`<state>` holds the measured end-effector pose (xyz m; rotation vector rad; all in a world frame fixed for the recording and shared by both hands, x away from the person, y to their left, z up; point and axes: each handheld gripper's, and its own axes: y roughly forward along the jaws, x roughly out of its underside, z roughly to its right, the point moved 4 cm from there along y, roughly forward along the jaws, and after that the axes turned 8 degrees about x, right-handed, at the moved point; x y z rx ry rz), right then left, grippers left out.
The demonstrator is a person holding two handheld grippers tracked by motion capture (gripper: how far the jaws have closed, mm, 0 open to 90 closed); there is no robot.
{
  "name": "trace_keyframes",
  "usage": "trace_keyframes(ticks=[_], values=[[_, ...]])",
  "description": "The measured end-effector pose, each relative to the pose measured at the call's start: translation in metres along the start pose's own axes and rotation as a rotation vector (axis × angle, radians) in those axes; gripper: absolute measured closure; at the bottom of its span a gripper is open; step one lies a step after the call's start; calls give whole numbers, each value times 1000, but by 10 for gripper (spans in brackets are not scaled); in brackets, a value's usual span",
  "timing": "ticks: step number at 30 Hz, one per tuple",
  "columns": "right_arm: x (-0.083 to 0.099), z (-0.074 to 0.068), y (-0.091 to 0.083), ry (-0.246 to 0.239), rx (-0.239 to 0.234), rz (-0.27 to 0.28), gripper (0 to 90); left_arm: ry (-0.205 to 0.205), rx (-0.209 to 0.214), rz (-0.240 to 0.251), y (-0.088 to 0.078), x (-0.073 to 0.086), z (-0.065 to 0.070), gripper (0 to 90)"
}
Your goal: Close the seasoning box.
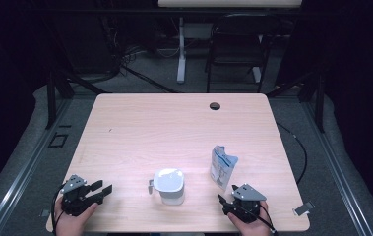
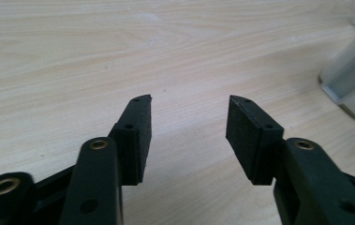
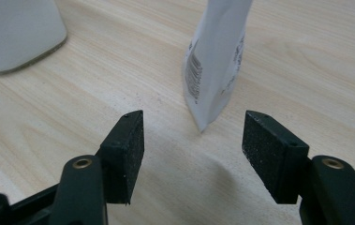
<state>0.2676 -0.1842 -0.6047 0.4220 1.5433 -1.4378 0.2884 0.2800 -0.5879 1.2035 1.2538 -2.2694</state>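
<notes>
Both tools sit at the near edge of the table (image 1: 125, 128), and nothing is held in either. The left gripper (image 1: 104, 189) rests at about 7 o'clock on the tabletop with its jaws spread wide; in the left gripper view (image 2: 188, 129) there is only bare wood between the pads, and the white container (image 2: 353, 79) is off at 2 o'clock from them. The right gripper (image 1: 226, 200) sits at about 5 o'clock, jaws also wide and empty, and in the right gripper view (image 3: 189, 140) it faces the standing pouch (image 3: 215, 61), which is just ahead at 12 o'clock, apart from the pads. From above, the pouch (image 1: 222, 167) stands upright just beyond the right gripper, with the container (image 1: 169, 184) to its 9 o'clock, near the middle of the near edge. The risk I see is the pouch: it looks thin and light and stands on a narrow base, so 1 pad brushing it before the other arrives would likely tip it over or push it away. A pinch too low on the corner might crumple it or let it slip. The container also looks easy to shove if the left tool comes in off centre.
</notes>
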Motion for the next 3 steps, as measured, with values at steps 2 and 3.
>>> trace_keyframes(ticks=[2,3], values=[[0,2,-2,9,13,6,386,-5,-9,8,-2,-2,-1,480],[0,2,-3,17,15,11,386,-6,-10,9,-2,-2,-1,473]])
